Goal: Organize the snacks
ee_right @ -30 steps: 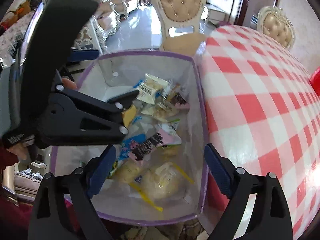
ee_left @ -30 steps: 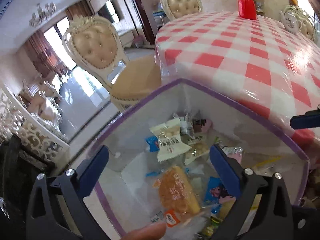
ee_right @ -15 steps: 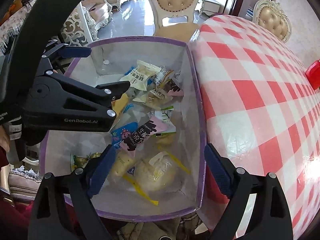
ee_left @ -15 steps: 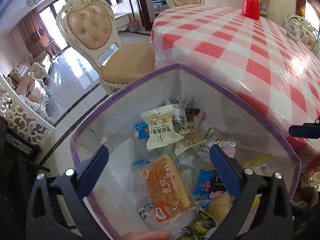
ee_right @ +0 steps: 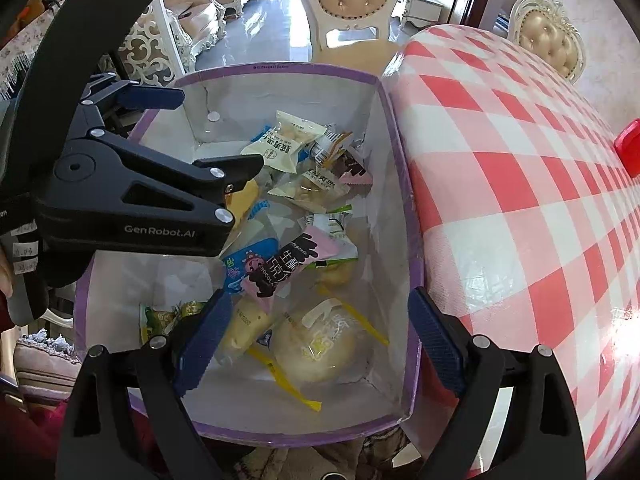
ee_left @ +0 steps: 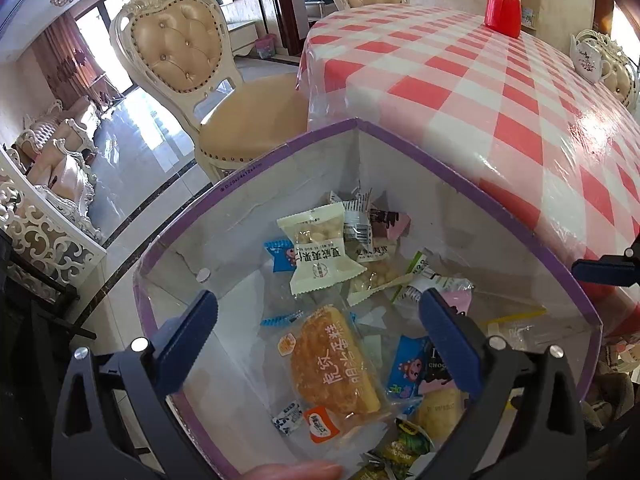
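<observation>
A purple-rimmed box stands against the edge of the checked table and holds several wrapped snacks. Among them are an orange cake packet, a white nut packet, a pink-and-black chocolate packet and a round bun. My left gripper hangs open over the box's left half, nothing between its fingers. My right gripper is open above the near end over the bun, empty; one of its fingertips shows at the box's right rim.
The red-and-white checked table runs along the box's right side, with a red container and a white teapot at its far end. A padded chair stands beyond the box. A person's fingertip shows at the bottom edge.
The left gripper has drawn back and to the left, uncovering more of the snacks in the right wrist view. Both grippers stay open. The snacks lie as before.
</observation>
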Demonstrator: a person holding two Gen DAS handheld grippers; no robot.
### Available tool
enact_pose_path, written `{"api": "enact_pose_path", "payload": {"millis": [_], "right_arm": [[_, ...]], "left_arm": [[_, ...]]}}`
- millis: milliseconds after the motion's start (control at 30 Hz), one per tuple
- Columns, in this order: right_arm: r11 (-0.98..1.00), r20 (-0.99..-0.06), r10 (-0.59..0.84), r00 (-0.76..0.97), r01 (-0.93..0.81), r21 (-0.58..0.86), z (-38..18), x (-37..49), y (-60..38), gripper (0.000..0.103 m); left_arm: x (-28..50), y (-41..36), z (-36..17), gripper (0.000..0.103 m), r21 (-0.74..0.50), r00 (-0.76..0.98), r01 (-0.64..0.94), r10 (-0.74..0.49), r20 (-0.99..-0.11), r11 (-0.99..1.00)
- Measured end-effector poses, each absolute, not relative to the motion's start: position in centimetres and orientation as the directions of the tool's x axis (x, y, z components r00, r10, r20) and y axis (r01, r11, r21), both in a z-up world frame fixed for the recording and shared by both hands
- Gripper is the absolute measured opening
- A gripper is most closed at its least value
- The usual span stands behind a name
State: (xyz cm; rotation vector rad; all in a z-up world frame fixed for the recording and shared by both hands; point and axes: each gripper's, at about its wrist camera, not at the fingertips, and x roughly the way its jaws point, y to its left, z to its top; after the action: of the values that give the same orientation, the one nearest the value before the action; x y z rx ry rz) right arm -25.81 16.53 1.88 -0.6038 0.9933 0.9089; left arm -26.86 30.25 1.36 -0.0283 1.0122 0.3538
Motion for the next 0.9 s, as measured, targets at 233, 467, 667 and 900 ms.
{"api": "enact_pose_path", "payload": {"millis": [233,467,667,900], "right_arm": [[0.505,-0.899,0.363,0.244,-0.863,-0.030,1.75,-25.82,16.53,0.086],[0.505,-0.900,0.362,0.243,-0.863,-0.029,1.59,-25.84,16.57,0.086],[0.506,-0.901,0.361,0.243,-0.862,-0.029,1.47,-25.88,16.55,0.086],[0.507,-0.902,0.358,0.243,-0.861,-0.031,1.26,-25.96,16.46,0.086]], "left_arm": [[-26.86,30.18,1.34,0.101,0.140,0.477,-0.303,0.277,-0.834,0.943],[-26.85,30.12,1.26,0.101,0.140,0.477,-0.303,0.277,-0.834,0.943],[-26.91,30.13,1.25,0.101,0.139,0.476,-0.302,0.276,-0.835,0.943],[-26.90,30.19,1.26,0.101,0.138,0.479,-0.302,0.276,-0.833,0.943]]}}
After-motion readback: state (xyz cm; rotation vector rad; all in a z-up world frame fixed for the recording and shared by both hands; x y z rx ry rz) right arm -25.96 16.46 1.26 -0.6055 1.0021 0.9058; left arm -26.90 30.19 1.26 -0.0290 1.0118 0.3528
